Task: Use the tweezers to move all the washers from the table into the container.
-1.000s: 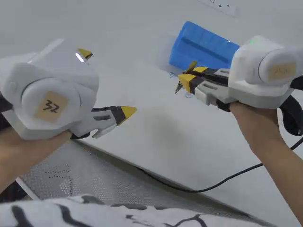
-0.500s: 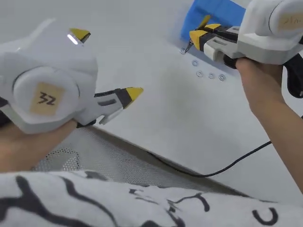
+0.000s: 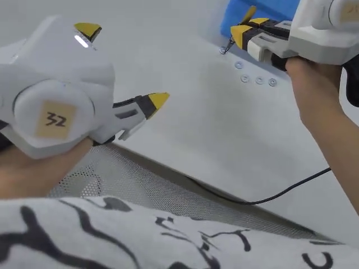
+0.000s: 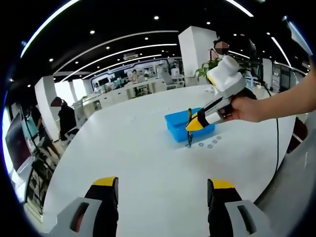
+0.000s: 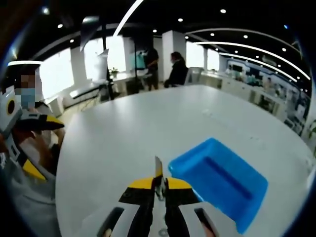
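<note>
So, washers: four washers (image 3: 244, 78) lie on the white table (image 3: 213, 129) in the upper right of the head view, in a small loose group just below the container.
Container: the blue container (image 5: 217, 180) stands at the upper right edge of the head view; in the right gripper view it is at the lower right, and its inside looks bare, though this view is soft and a small washer could be missed there.
Tweezers: the tweezers (image 5: 157, 168) stick out from the right gripper, and in the head view their tip points down at the table, near the uppermost washer; I cannot tell if it touches one.
Right gripper: the right gripper (image 5: 157, 185) has its jaws pressed together on the tweezers.
Left gripper: the left gripper (image 3: 122, 64), at the left of the head view, has its jaws wide apart and carries nothing, well apart from the washers.
Progress: the task seems to be at its beginning; no washer is seen in the container.
Remaining: all four visible washers must go in, one after another.
</note>
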{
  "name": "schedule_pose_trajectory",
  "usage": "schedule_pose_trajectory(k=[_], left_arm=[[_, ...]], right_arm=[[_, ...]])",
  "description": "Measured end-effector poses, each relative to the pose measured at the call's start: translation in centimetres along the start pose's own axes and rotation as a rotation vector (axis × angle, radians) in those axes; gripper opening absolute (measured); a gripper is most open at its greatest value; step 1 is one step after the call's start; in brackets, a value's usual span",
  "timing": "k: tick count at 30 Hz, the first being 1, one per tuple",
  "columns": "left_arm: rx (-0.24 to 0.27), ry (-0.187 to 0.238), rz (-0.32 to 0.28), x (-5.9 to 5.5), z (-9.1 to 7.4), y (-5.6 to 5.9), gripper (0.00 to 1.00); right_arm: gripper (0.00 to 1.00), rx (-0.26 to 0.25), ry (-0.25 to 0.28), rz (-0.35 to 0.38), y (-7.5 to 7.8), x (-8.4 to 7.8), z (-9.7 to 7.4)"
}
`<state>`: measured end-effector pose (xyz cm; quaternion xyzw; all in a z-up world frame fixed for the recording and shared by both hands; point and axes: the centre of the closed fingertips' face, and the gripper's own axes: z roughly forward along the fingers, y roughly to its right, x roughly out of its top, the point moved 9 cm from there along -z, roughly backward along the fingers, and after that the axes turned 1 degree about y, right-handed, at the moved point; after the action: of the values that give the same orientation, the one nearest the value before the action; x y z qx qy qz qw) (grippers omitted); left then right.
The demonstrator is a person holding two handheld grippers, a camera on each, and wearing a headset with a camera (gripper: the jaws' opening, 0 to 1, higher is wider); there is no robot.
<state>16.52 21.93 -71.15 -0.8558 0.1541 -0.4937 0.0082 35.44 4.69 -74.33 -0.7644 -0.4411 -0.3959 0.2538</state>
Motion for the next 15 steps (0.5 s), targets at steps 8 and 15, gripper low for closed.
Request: schedule_pose_trajectory(k=[8,15], left_arm=[[0.004,-0.018,0.046,-0.15,0.14,0.14,0.73],[0.008,-0.024,0.053,-0.18,0.13,0.20,0.73]], right_arm=[[0.04,0.012,-0.003,-0.001,-0.17,0.00,0.33],[0.04,0.009,-0.004,-0.007,-0.11,-0.04,0.54]])
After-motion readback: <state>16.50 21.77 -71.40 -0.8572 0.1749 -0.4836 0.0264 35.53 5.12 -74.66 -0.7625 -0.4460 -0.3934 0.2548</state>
